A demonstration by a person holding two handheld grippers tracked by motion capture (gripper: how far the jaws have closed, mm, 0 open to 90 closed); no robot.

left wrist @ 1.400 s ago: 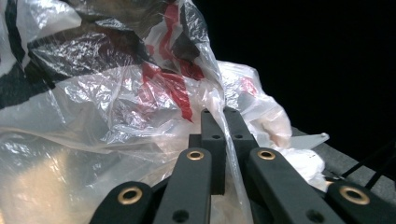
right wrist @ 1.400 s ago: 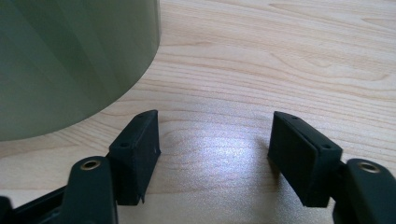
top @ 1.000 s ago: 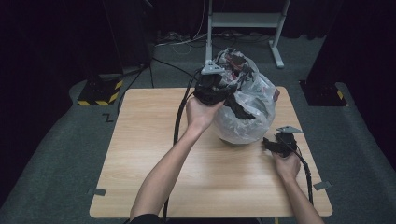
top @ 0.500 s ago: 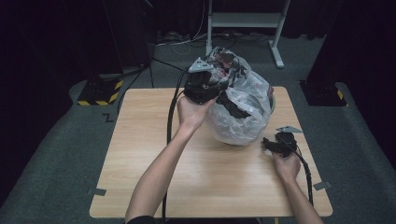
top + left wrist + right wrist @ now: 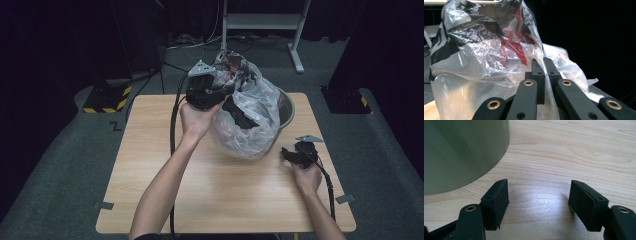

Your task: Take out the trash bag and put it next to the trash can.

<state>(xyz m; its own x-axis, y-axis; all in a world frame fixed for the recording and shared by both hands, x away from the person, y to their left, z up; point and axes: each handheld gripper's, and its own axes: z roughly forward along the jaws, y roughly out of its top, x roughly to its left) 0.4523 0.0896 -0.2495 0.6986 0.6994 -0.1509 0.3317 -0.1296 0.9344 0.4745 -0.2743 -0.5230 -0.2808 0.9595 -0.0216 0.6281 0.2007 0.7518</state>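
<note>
- Over a wooden tabletop (image 5: pixel 165 200), the left hand-held gripper (image 5: pixel 216 96) has its jaws closed on a fold of a crinkled clear plastic bag (image 5: pixel 247 117) with red and black print, and holds the bag's upper edge raised.
- The bag sits in a green bucket (image 5: pixel 287 111) toward the far right of the tabletop, its lower part bulging over the near rim.
- In the left gripper view, the film (image 5: pixel 499 52) runs pinched between the two black pads (image 5: pixel 537 75).
- The right hand-held gripper (image 5: pixel 295 152) rests low on the tabletop just beside the bucket, its jaws open and nothing between them; the bucket's green wall (image 5: pixel 461 152) stands near its left pad.
- The step in hand appears to be lifting the bag out of the bucket, or drawing its mouth over the rim; which of the two cannot be told.
- The next move likely calls for the right hand-held gripper to steady the bucket or take another fold of film, so that the thin plastic neither tears nor drags the bucket along.
</note>
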